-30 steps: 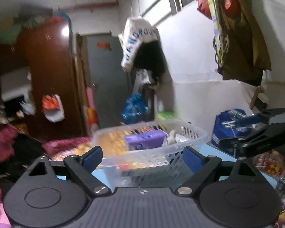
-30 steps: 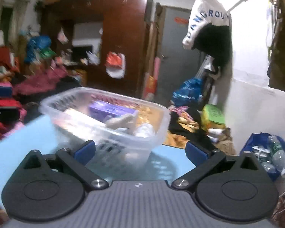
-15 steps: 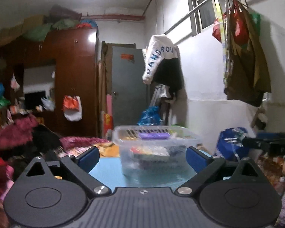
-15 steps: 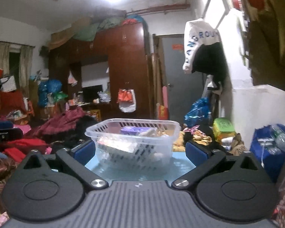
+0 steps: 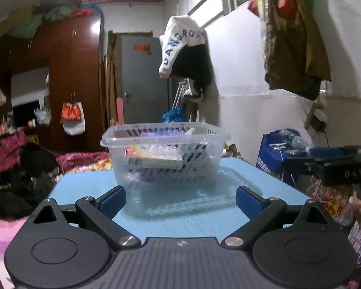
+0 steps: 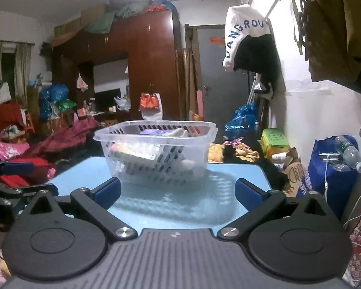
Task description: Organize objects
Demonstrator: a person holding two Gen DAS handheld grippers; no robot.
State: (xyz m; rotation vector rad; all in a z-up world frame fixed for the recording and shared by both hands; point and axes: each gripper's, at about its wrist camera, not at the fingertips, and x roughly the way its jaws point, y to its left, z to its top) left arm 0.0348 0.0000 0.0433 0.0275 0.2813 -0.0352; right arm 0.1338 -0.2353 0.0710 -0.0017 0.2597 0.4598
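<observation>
Left wrist view: clear plastic basket [image 5: 164,154], filled with assorted packets, standing on blue desk [image 5: 180,214], ahead of left gripper [image 5: 180,196]; jaws spread wide, holding nothing. Right gripper [image 6: 178,191]: jaws likewise wide apart, empty, short of basket.

I'm looking at a clear, glossy plastic basket [image 5: 166,142] sitting on a smooth, slightly shiny light-blue tabletop [image 5: 180,214]. My left gripper [image 5: 180,198] is showing matt black plastic arms, blue pads and bright metal screws. The wardrobe [image 6: 151,67] behind is gleaming, polished dark wood.
</observation>
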